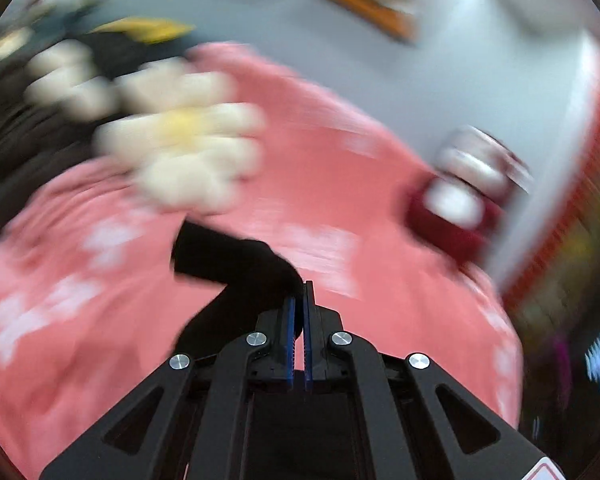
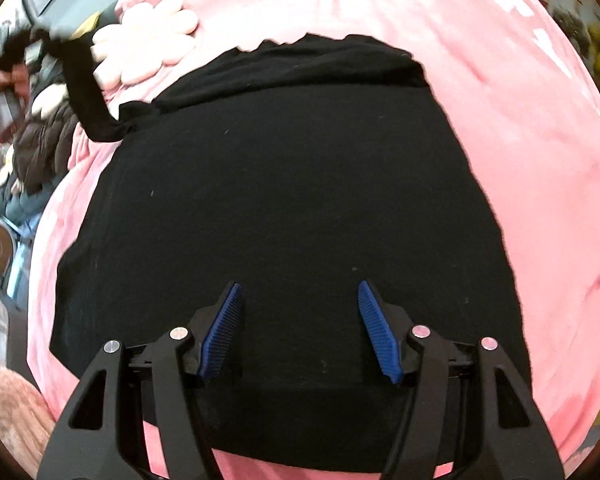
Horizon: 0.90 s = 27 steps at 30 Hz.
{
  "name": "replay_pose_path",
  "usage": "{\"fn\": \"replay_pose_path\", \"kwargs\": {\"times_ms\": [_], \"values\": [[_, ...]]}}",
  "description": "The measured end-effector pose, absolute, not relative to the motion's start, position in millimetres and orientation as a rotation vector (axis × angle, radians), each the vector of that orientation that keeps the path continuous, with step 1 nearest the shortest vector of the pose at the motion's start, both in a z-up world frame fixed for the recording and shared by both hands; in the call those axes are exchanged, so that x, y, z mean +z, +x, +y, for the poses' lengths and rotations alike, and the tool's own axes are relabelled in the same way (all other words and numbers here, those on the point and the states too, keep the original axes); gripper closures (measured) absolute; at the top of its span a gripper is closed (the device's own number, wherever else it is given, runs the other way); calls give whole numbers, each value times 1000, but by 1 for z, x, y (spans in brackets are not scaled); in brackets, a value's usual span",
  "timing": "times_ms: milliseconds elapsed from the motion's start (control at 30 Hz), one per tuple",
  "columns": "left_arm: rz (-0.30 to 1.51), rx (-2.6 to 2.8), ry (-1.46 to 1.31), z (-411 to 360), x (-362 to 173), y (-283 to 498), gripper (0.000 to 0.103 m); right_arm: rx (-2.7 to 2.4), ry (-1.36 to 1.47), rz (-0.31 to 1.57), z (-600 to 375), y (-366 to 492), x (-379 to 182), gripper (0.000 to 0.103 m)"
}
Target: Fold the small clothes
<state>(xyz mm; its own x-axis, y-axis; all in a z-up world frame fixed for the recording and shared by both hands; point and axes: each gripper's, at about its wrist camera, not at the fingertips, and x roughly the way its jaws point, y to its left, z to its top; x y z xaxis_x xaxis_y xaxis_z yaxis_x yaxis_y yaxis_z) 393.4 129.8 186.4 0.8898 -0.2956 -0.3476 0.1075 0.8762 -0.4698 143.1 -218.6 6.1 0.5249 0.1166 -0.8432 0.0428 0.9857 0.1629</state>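
Pinching a strip of black cloth, the left gripper has its blue pads nearly together with the fabric caught between them, and that view is smeared with blur. The strip looks like a strap or corner of the black garment, which lies spread across a pink blanket; in the right wrist view a thin black band runs from the garment's far left corner up toward a hand at the far left edge. The right gripper hovers over the near part of the garment with its fingers spread wide and nothing in them. The far edge of the garment looks doubled over into a thicker band, so one fold may be in, though I can't be sure. Most of the body is still flat and open, so the folding seems at an early stage. A cream flower-shaped cushion sits at the far left.
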Motion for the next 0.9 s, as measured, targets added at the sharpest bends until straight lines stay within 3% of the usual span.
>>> {"fn": "replay_pose_path", "kwargs": {"times_ms": [100,167,200,233,367,500,567,700,900], "values": [[525,-411,-377,28,185,397,98,16,177,991,-233,142,15,44],[643,-462,-302,-33,159,397,82,-15,182,980,-247,145,19,44],[720,-475,-251,-65,135,393,62,-31,190,977,-256,147,22,44],[764,-462,-215,-83,116,389,53,-48,199,972,-265,148,25,44],[940,-401,-167,-108,38,353,52,-43,258,949,-304,170,41,41],[1015,-309,-230,-81,2,314,47,3,316,941,-324,223,52,39],[1028,-266,-242,-68,-6,300,47,33,338,917,-326,259,59,39],[1009,-247,-235,-51,-8,268,38,56,373,924,-321,331,56,51],[1015,-238,-251,-47,-8,244,36,23,328,1015,-301,413,19,52]]}}
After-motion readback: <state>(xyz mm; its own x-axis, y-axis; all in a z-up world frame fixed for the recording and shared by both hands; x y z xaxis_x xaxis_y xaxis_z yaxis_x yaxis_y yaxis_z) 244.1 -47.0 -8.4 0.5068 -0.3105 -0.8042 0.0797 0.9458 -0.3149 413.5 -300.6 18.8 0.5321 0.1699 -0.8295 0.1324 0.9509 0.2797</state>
